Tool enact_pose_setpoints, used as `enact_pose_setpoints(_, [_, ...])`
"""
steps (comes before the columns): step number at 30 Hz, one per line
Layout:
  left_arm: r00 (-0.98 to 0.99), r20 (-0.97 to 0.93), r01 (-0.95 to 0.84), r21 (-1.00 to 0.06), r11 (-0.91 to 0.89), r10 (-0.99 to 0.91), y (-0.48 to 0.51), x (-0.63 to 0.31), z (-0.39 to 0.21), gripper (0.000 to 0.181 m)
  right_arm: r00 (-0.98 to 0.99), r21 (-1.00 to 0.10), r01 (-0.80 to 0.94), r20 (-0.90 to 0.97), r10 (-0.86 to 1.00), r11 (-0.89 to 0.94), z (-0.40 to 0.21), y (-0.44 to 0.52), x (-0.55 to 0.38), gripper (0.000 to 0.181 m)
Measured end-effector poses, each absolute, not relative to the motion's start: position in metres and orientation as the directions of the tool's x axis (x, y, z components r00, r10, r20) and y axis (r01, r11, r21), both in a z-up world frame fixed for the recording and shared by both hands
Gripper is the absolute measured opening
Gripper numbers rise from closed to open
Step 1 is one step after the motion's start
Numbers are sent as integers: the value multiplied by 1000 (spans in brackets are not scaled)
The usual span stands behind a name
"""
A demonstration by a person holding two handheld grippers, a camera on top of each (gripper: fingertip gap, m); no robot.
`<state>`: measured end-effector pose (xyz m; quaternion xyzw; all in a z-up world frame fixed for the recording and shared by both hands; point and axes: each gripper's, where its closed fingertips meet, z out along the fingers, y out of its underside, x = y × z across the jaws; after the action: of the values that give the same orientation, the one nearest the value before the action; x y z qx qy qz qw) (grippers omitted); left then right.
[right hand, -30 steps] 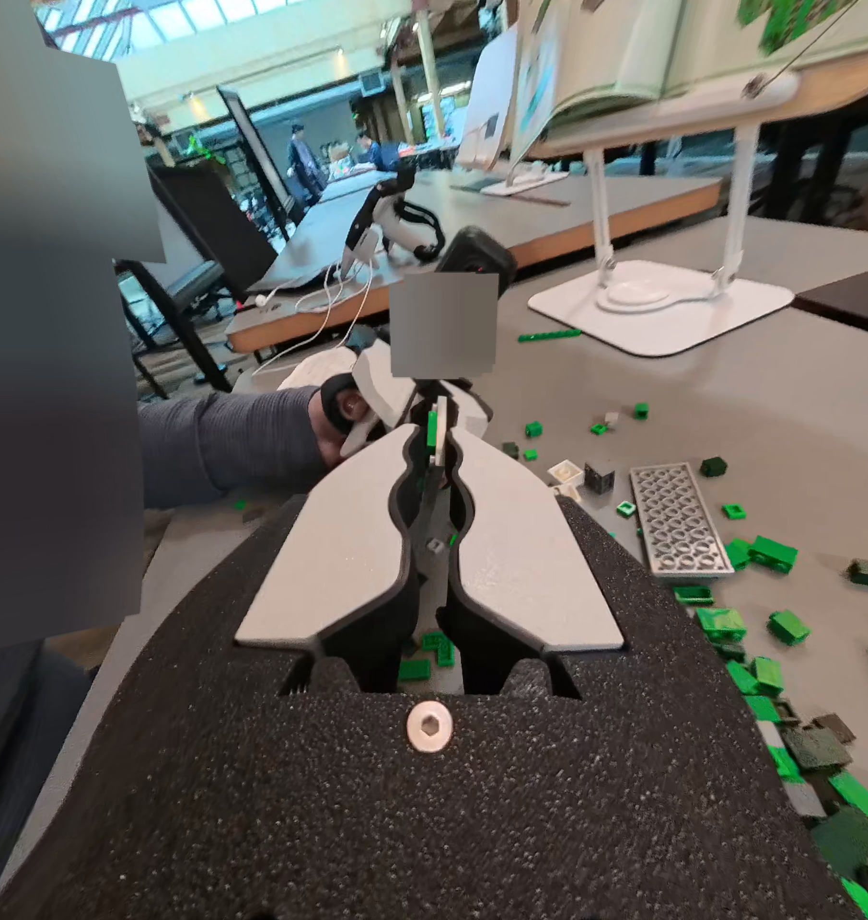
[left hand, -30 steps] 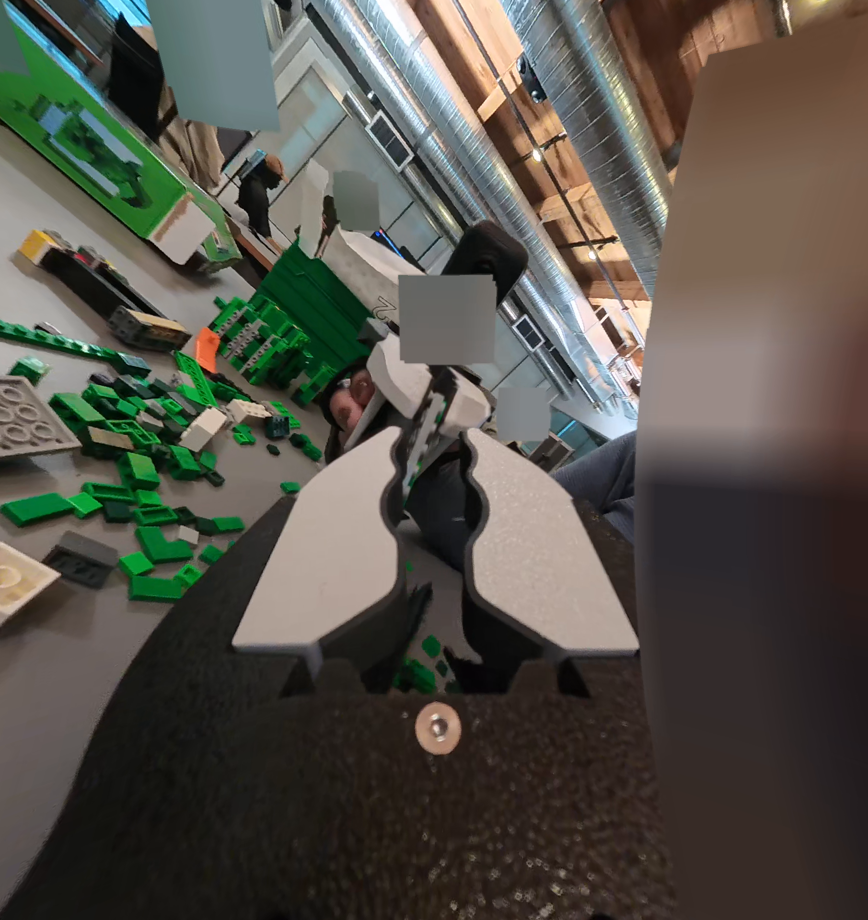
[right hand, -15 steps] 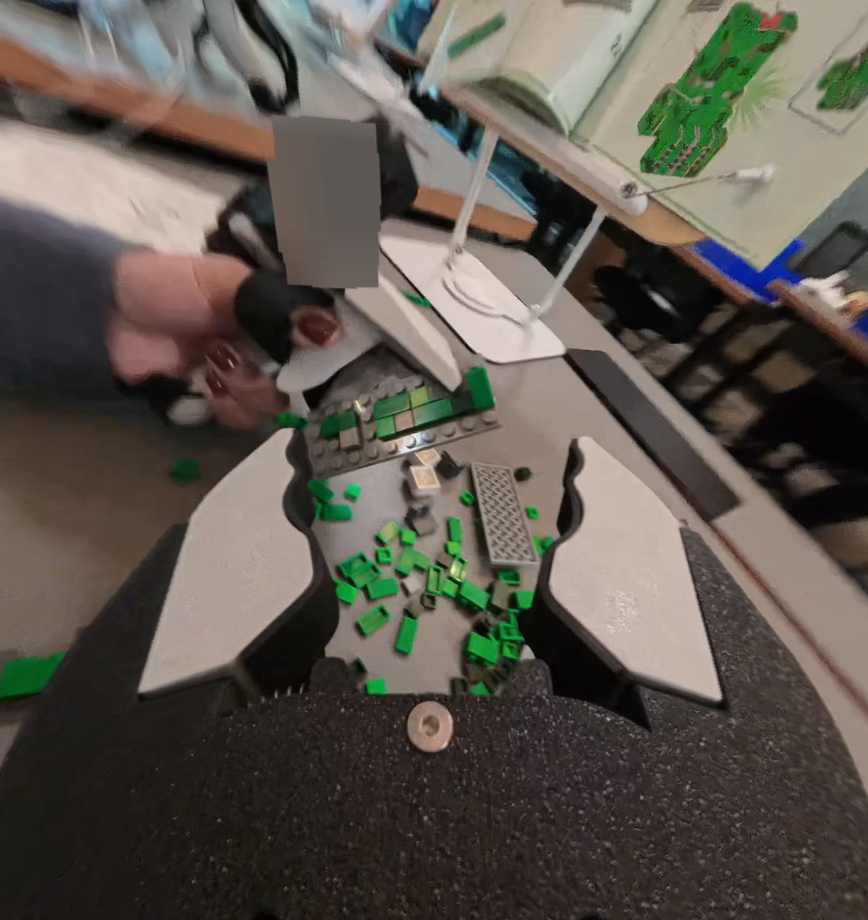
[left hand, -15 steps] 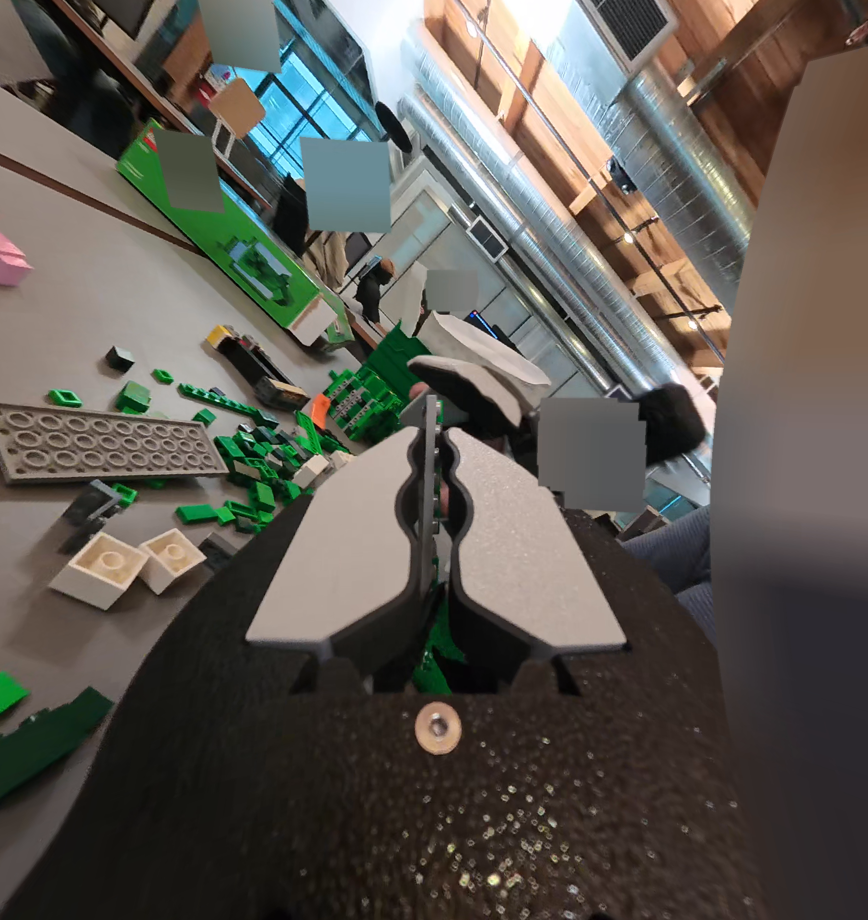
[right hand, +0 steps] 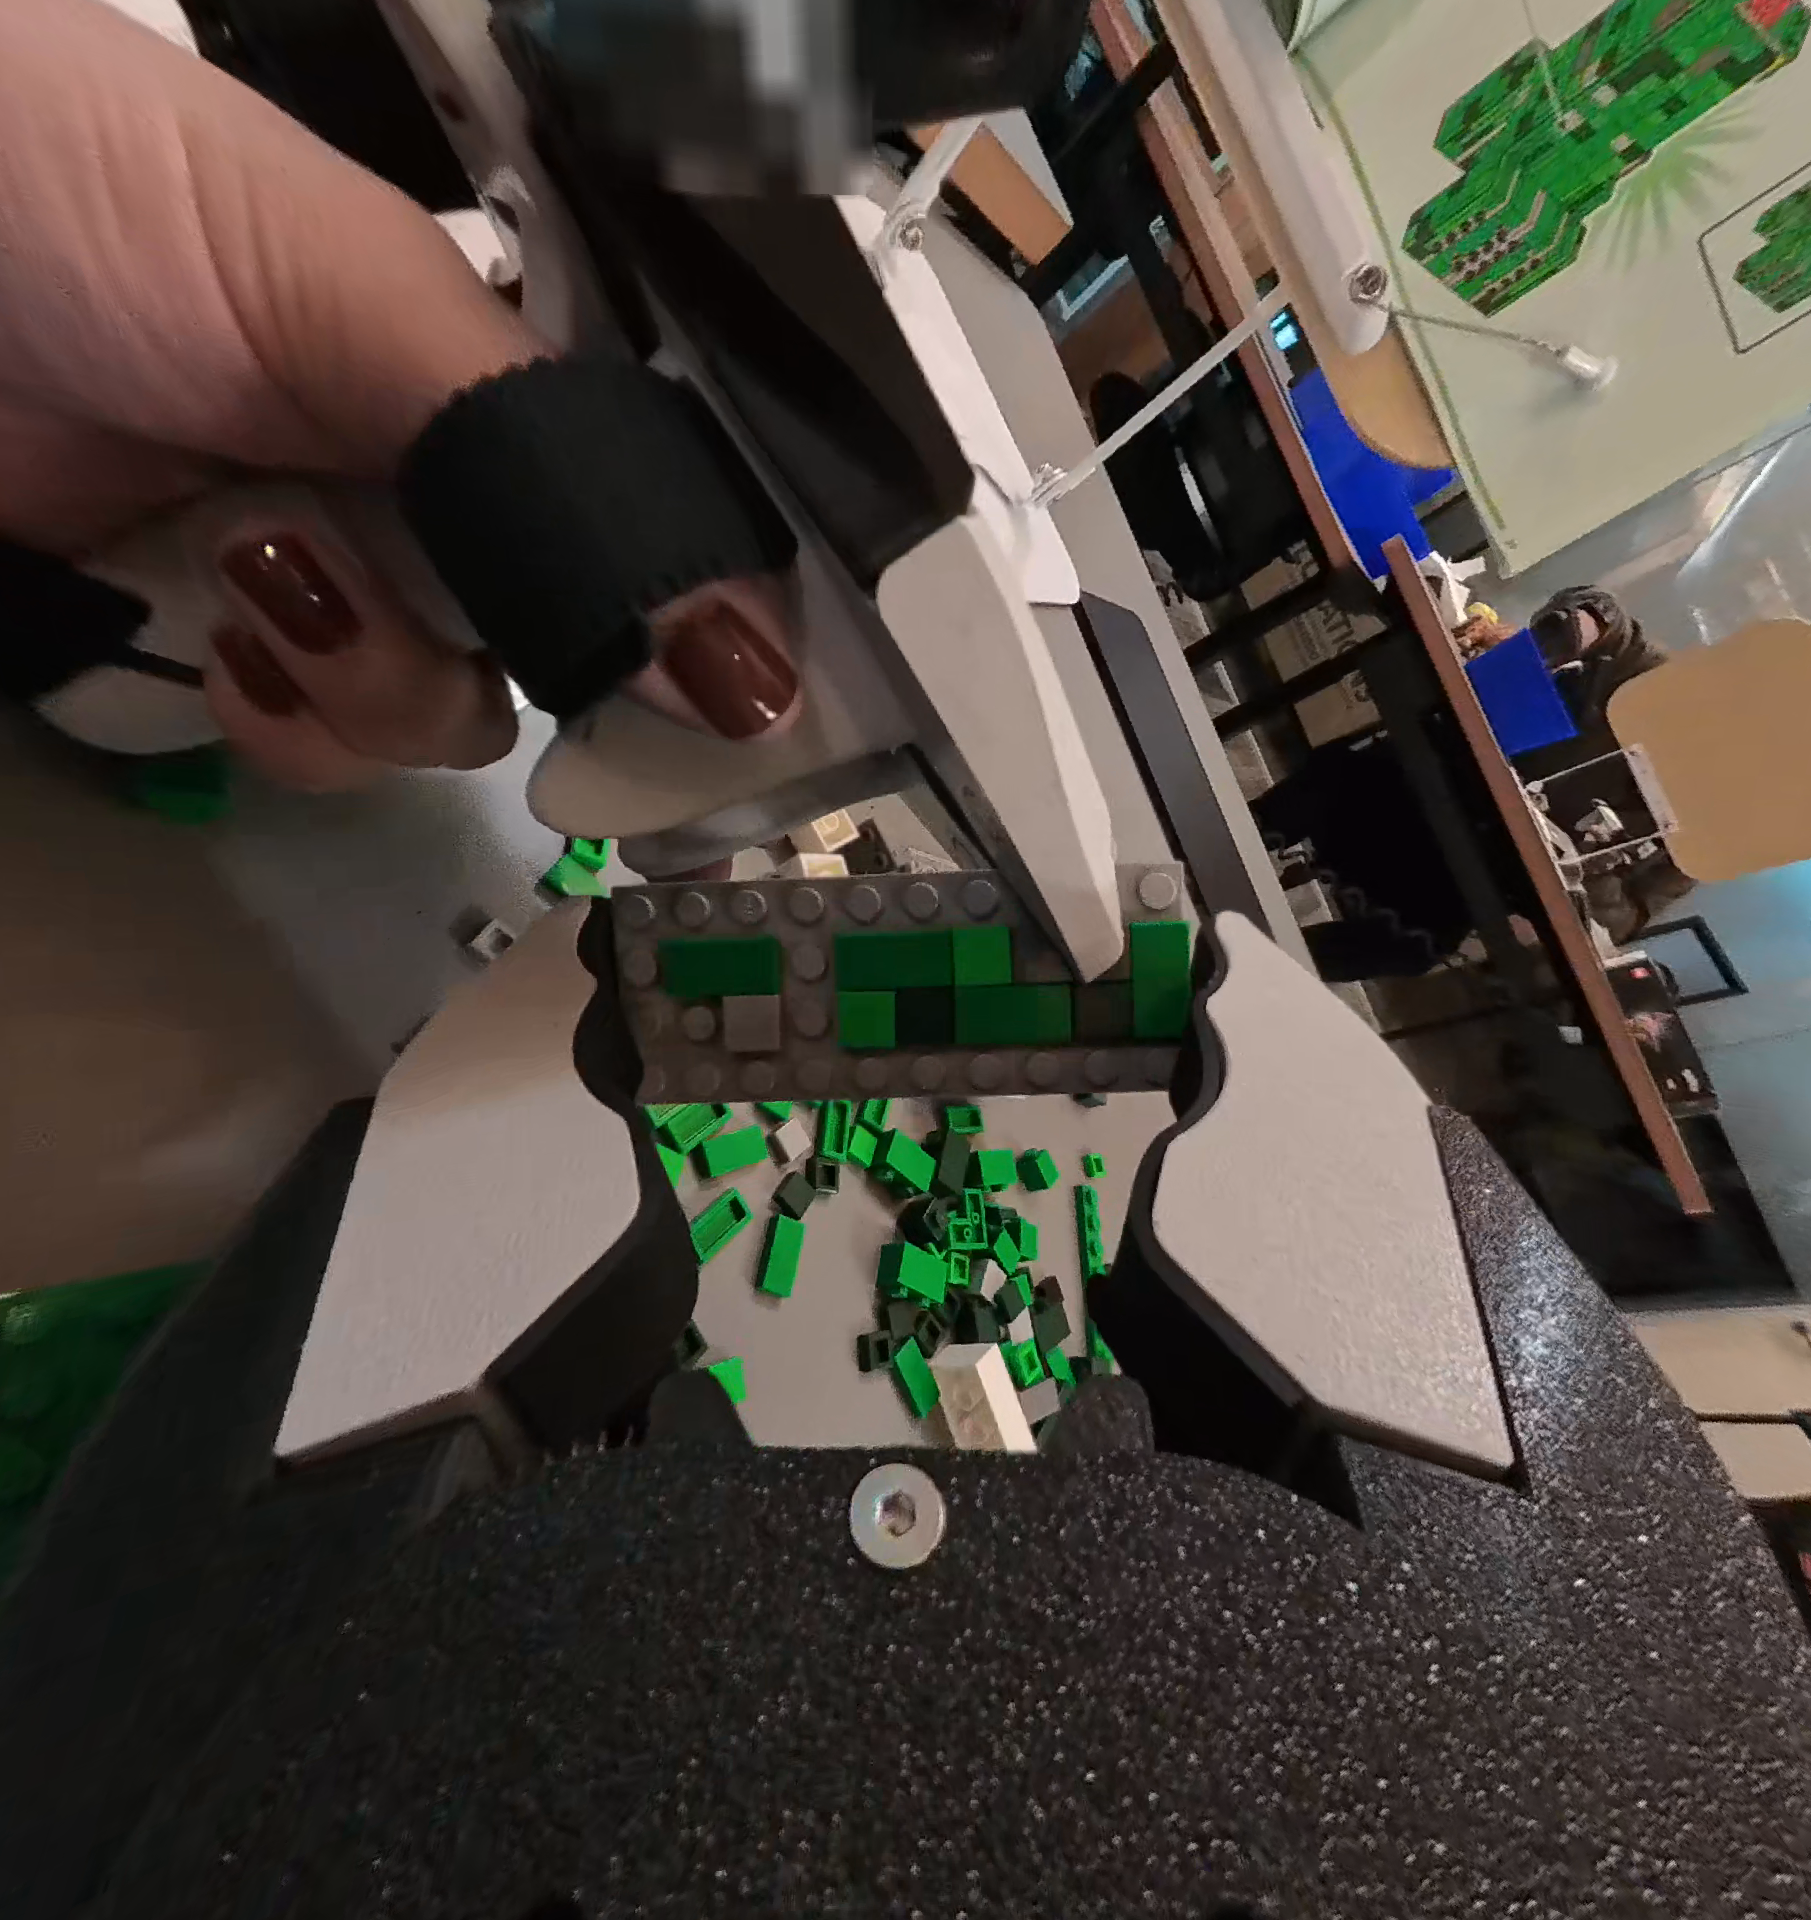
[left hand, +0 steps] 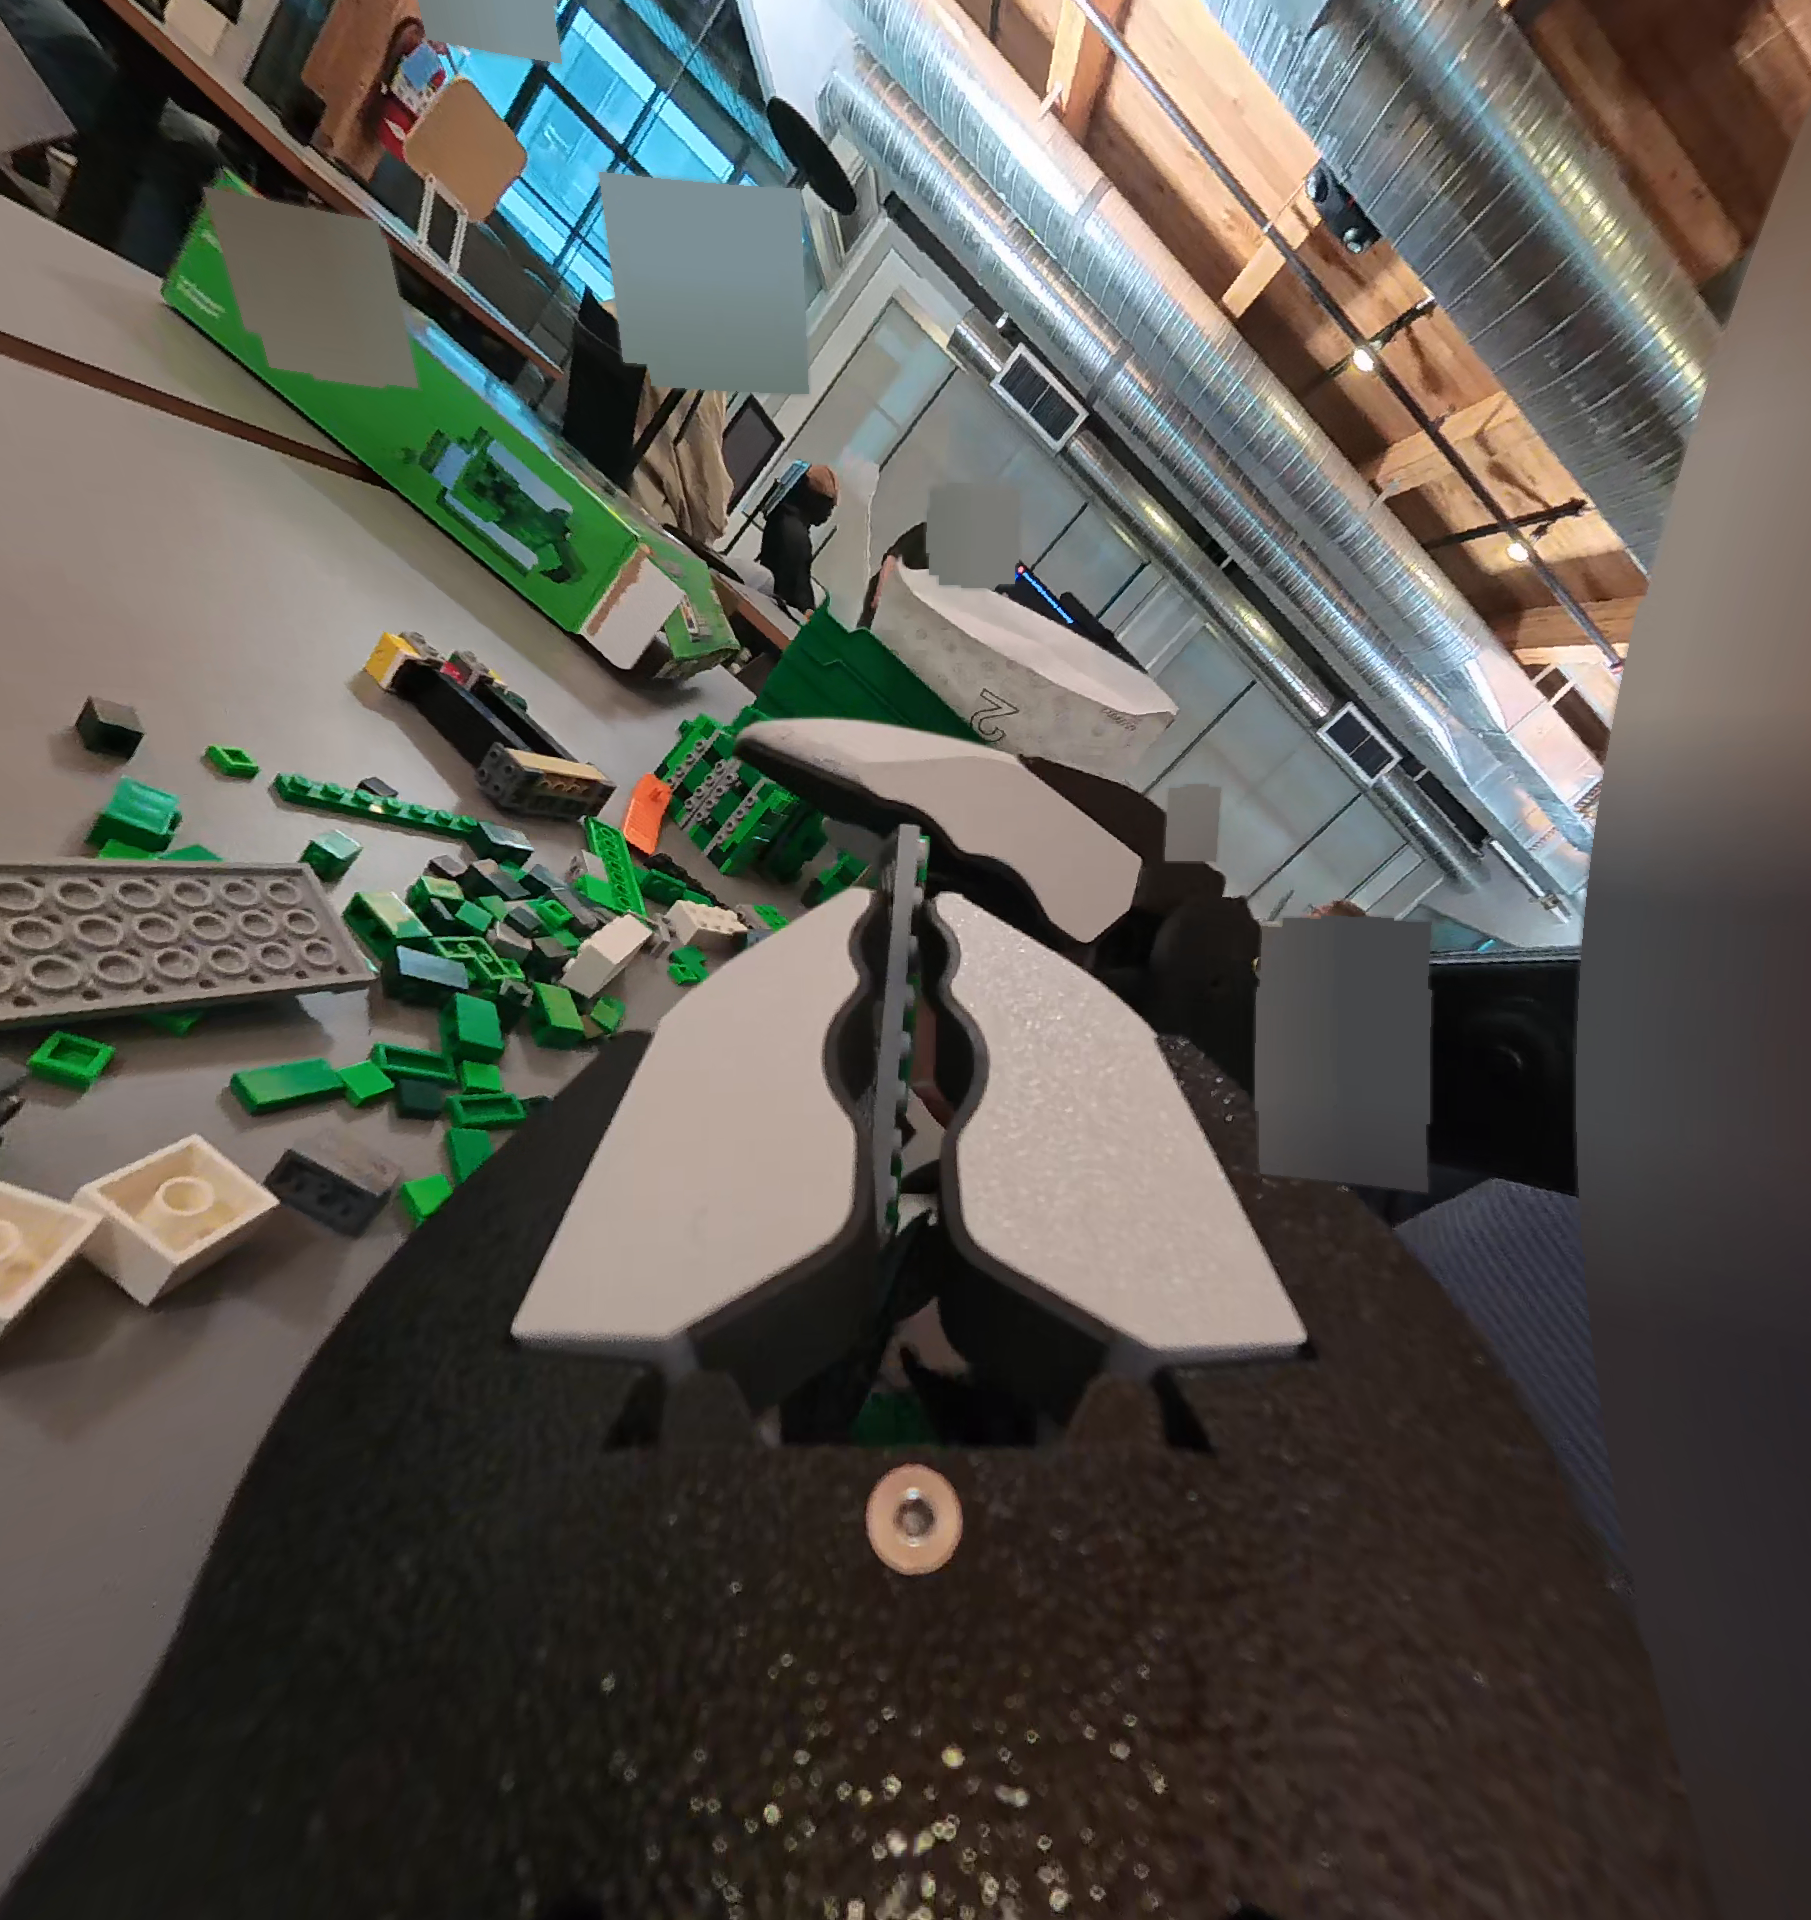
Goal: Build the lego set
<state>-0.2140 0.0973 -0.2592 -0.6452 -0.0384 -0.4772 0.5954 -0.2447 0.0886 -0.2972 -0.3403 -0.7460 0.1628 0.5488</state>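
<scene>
Between my left fingers [left hand: 896,914], at twelve o'clock from the wrist, I pinch a dark grey plate [left hand: 899,997] edge-on, lifted clear of the table [left hand: 153,582]. My right fingers [right hand: 896,987] are spread wide, one at each short end of that same plate [right hand: 896,1070]; I cannot tell whether they touch it. From the right wrist view its studded face shows: flat green tiles [right hand: 994,987] in several shades cover the middle, one grey tile [right hand: 751,1022] sits at nine o'clock among them, and bare studs run along both long edges. A left finger [right hand: 994,790] crosses its upper edge near one o'clock, so little room is left there.

Below the plate, at six o'clock, loose green pieces [right hand: 942,1247] crowd the table, with one white brick [right hand: 984,1397] nearest me. From the left wrist view, one long grey plate [left hand: 132,945] lies at nine o'clock, two white bricks [left hand: 101,1236] at eight, and a green box [left hand: 444,468] at eleven by the far table edge. Open grey surface lies between the box and the scatter.
</scene>
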Motion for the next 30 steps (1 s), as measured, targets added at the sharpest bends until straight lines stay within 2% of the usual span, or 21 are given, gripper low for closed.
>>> enact_pose_setpoints(4, [477, 708, 644, -685, -342, -521, 96, -214, -262, 6, -194, -607, 324, 708, 679, 725, -301, 86, -244, 100])
enact_pose_setpoints(10, [529, 663, 508, -747, -428, -529, 92, -204, -275, 10, -263, -639, 289, 663, 701, 713, -306, 75, -243, 100])
enact_pose_setpoints(13, [554, 650, 487, -760, -431, -520, 93, -202, -279, 6, -272, -643, 276, 661, 700, 714, -306, 74, -243, 100])
enact_pose_setpoints(21, [525, 715, 535, -699, -475, -462, 94, -205, -282, 6, -293, -804, 182, 506, 811, 567, -298, 63, -243, 100])
enact_pose_setpoints(26, [525, 722, 515, -691, -507, -451, 94, -202, -287, 6, -334, -832, 148, 467, 819, 534, -296, 57, -242, 105])
enact_pose_setpoints(30, [515, 724, 511, -689, -513, -459, 93, -199, -287, 6, -363, -830, 153, 458, 812, 536, -300, 53, -241, 101])
